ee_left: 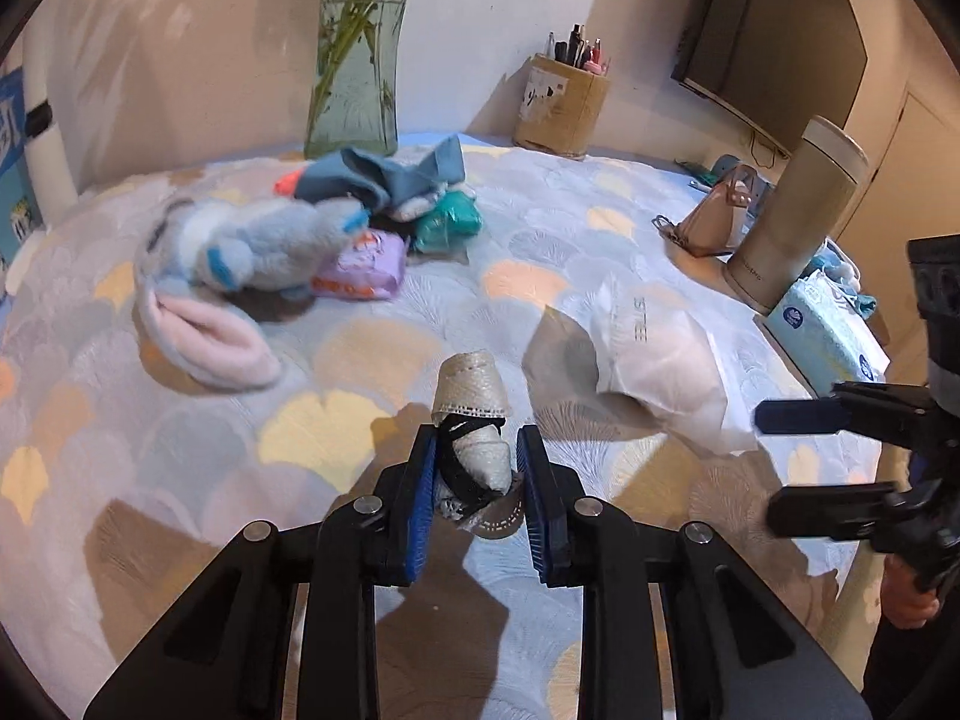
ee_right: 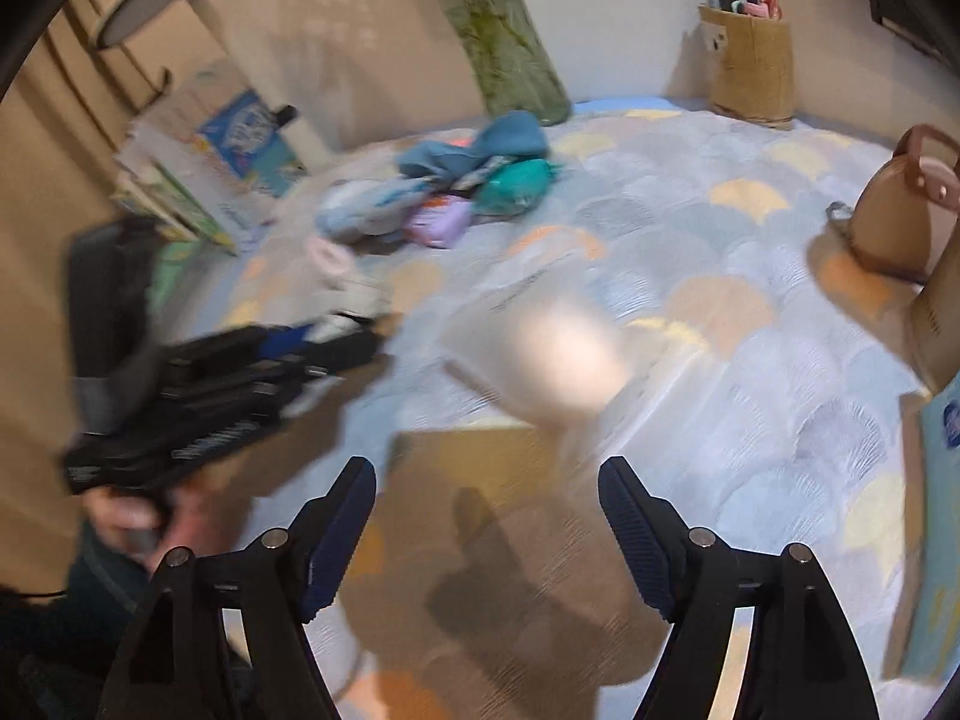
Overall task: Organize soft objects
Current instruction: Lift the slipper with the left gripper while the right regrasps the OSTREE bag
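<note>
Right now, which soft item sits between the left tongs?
The rolled lace cloth, between the left tongs; the plush rabbit and white bag lie apart on the bedspread.

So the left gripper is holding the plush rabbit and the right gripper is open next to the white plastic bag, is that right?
Not quite. The left gripper holds a small rolled lace-trimmed cloth bundle, not the plush rabbit, which lies back on the table by the pile of soft items. The left wrist view shows this. The right gripper is indeed open near the white plastic bag.

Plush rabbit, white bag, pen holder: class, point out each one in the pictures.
Plush rabbit [ee_left: 240, 246]: left wrist view, on its grey body.
White bag [ee_left: 654, 360]: left wrist view, on its bulging middle.
Pen holder [ee_right: 753, 66]: right wrist view, on its front wall.
</note>
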A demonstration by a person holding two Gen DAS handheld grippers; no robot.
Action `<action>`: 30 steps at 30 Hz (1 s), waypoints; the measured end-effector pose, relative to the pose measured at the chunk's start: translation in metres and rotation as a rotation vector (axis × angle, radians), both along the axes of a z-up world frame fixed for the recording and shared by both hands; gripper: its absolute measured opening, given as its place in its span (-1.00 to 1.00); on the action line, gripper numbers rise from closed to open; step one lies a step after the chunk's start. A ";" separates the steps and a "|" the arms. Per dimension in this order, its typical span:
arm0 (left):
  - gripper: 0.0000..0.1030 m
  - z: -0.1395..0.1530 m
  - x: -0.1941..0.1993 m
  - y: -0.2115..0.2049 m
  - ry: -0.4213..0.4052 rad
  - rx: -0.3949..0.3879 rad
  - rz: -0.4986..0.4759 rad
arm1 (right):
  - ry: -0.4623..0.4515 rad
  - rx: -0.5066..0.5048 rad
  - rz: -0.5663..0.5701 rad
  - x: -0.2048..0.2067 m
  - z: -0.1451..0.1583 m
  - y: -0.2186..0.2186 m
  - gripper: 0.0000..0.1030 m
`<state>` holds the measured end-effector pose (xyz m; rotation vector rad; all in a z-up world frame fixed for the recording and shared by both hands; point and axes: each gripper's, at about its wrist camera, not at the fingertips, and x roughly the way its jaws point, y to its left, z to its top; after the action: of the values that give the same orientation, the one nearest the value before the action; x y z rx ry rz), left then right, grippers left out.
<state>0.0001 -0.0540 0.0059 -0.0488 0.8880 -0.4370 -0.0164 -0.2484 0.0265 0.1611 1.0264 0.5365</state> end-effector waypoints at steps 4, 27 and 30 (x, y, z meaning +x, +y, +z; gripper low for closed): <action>-0.55 0.000 -0.005 0.003 -0.048 -0.028 0.041 | -0.068 -0.186 -0.071 0.003 0.004 -0.006 0.65; -0.55 0.001 -0.010 0.006 -0.088 -0.044 0.050 | -0.133 -0.277 0.018 0.031 0.012 0.032 0.65; -0.55 0.000 -0.008 0.006 -0.082 -0.042 0.054 | -0.119 -0.286 0.080 0.050 -0.001 0.044 0.65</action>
<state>-0.0083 -0.0479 0.0057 -0.0928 0.7953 -0.4048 0.0332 -0.2048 0.0253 -0.1637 0.9849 0.4599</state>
